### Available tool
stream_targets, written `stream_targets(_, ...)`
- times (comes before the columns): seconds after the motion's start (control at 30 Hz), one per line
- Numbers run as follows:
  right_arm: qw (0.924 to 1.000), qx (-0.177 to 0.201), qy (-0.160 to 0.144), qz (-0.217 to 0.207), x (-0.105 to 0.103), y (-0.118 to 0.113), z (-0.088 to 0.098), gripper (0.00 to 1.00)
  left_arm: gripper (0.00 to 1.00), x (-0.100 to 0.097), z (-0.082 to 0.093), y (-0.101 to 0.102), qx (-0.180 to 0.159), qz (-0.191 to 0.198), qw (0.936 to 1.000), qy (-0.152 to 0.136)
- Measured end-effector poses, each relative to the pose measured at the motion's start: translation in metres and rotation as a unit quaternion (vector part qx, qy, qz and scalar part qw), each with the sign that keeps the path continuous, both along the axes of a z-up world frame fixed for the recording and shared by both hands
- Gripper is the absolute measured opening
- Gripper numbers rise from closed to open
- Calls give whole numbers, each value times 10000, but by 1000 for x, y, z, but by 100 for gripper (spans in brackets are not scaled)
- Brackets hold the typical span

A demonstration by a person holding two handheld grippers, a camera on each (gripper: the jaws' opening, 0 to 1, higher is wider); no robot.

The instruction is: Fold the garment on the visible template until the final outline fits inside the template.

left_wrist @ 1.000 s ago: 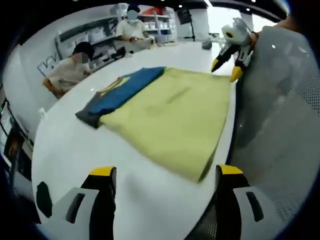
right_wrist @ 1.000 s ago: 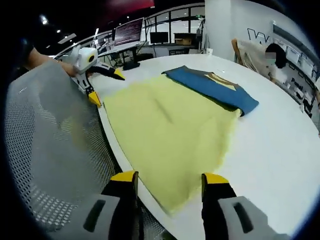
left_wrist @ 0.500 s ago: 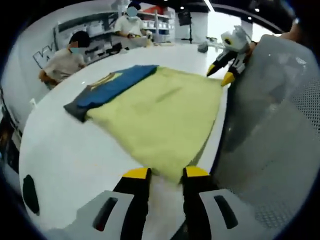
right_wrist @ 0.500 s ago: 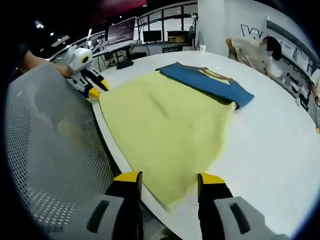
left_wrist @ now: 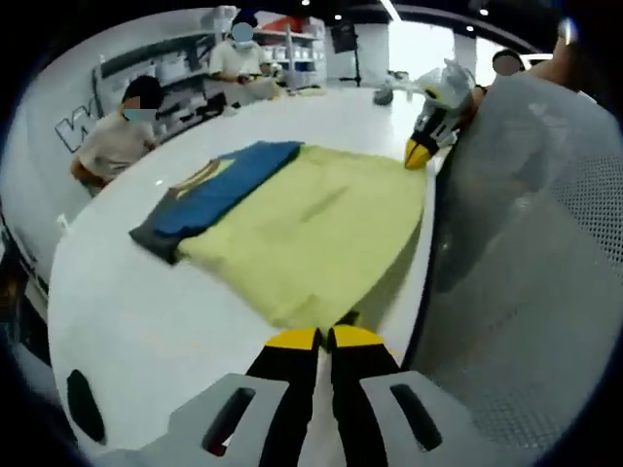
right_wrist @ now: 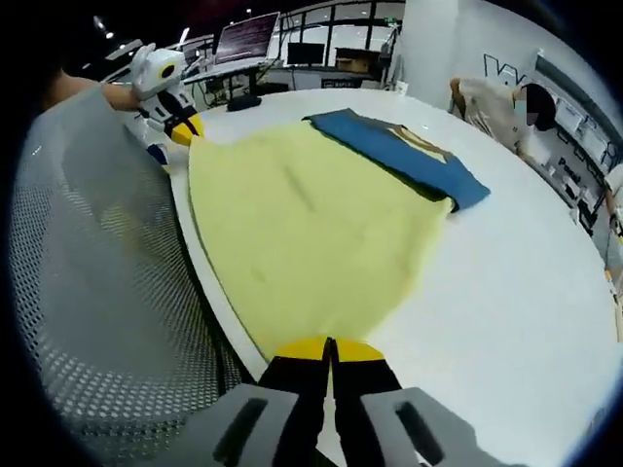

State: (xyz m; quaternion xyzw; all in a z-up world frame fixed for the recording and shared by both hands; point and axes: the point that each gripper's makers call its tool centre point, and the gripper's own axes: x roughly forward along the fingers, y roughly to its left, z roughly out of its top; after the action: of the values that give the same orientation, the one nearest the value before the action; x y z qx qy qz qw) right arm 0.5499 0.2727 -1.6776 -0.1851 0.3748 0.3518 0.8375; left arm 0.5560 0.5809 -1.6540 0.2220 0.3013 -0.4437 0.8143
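L gripper (left_wrist: pixel 323 338) fingers closed, pinching near corner of yellow garment (left_wrist: pixel 311 233); R gripper (right_wrist: pixel 328 348) fingers closed on opposite near corner; garment flat on white bench (left_wrist: pixel 146 302), partly over blue template (left_wrist: pixel 219 180)

Pale yellow garment (right_wrist: pixel 302 233) over a blue piece (right_wrist: pixel 404 156) with a yellow emblem and dark edge, on a glossy white worktop (right_wrist: pixel 506 292), beside grey mesh (right_wrist: pixel 88 282); yellow-tipped black-and-grey tools (left_wrist: pixel 321 341).
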Motion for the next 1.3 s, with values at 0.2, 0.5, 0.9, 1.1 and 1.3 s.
stream_targets(0.2,9997,243,91,47,-3,1,11,0,7,0,-2,7,166,-10,9998,-86)
stream_targets(0.5,9936,217,390,1039,-22,23,1,27,7,9,6,3,22,167,9998,-105)
stream_targets(0.9,9891,-273,387,1392,-19,24,-10,20,9,27,4,-4,-113,414,9990,-95)
stream_targets(1.1,9980,-49,140,611,2,12,-9,0,13,29,-3,-5,-141,556,9983,-65)
stream_targets(1.3,9984,-7,380,413,5,15,-10,0,16,16,4,5,-132,759,9968,189)
